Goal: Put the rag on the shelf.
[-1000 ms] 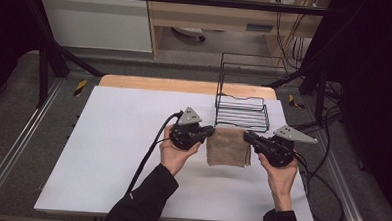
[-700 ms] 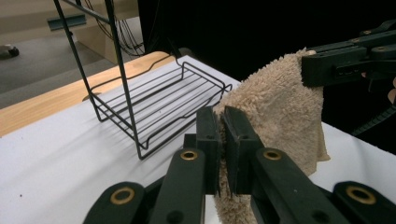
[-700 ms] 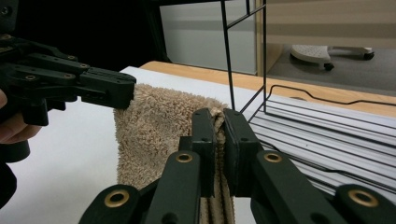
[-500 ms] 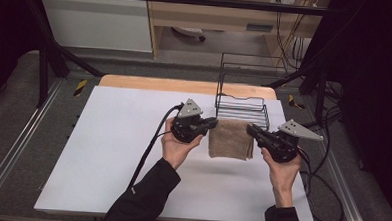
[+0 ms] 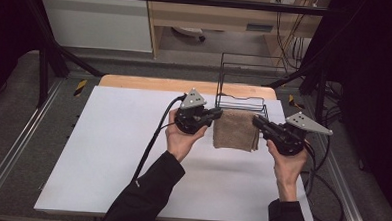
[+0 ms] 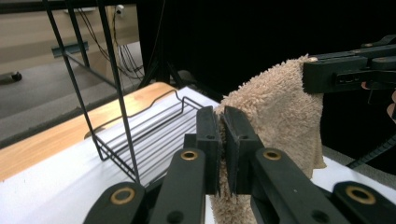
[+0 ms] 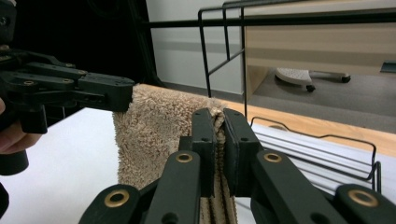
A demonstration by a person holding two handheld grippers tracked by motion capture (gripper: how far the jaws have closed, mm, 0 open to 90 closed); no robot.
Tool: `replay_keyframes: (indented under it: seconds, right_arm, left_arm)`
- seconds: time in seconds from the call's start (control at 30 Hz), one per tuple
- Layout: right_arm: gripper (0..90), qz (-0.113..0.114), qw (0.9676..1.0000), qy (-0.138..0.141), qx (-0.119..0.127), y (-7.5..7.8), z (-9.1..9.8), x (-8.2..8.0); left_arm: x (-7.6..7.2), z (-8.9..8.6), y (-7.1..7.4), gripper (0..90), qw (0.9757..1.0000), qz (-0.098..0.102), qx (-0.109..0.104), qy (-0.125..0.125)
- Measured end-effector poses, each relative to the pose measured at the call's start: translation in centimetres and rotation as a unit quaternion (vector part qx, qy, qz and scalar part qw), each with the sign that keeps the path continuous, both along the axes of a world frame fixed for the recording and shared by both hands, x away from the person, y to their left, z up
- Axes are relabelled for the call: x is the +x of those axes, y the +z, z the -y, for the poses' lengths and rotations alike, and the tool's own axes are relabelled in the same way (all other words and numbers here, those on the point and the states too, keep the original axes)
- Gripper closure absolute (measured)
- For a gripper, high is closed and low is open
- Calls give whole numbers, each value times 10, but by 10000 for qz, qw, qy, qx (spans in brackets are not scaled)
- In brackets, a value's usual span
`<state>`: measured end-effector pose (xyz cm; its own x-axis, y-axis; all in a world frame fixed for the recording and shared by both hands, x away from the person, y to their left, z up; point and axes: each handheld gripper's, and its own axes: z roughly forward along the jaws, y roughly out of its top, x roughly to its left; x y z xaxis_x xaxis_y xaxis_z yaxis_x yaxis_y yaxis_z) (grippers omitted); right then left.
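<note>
While held aloft, one towel (image 5: 235, 130), two clamping grippers: left gripper (image 5: 215, 113), right gripper (image 5: 258, 121).

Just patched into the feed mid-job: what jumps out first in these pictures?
A tan towel hangs folded between the two grippers, lifted above the white table. The left gripper and right gripper each pinch a top corner. Just behind it stands a black wire rack.

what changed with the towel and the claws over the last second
Both claws, left claw and right claw, have carried the folded beige towel away from the person, up off the white table, toward the black wire basket. Each stays shut on an upper corner; the basket has not moved.
</note>
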<state>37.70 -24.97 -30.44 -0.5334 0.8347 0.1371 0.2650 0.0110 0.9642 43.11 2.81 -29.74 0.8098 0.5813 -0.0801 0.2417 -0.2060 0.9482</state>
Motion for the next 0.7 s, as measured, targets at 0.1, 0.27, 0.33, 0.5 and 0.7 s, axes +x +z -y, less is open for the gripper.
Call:
replay_keyframes:
  seconds: [0.1,0.27,0.33,0.5,0.7]
  right_arm:
    - [841,43,10000,-22,-5,5,1,2]
    - [841,122,9999,-63,13,11,3,5]
    - [841,142,9999,-75,33,13,4,6]
    - [841,213,9997,-99,41,23,6,10]
    - [841,317,9994,-157,60,35,9,15]
  left_arm:
    - [2,1,4,855,10000,42,8,-7]
    - [6,3,13,855,10000,94,-29,-5]
    - [8,4,17,855,9999,120,-49,-11]
    - [14,7,27,855,9998,177,-63,-27]
    - [18,10,41,855,9996,269,-84,-54]
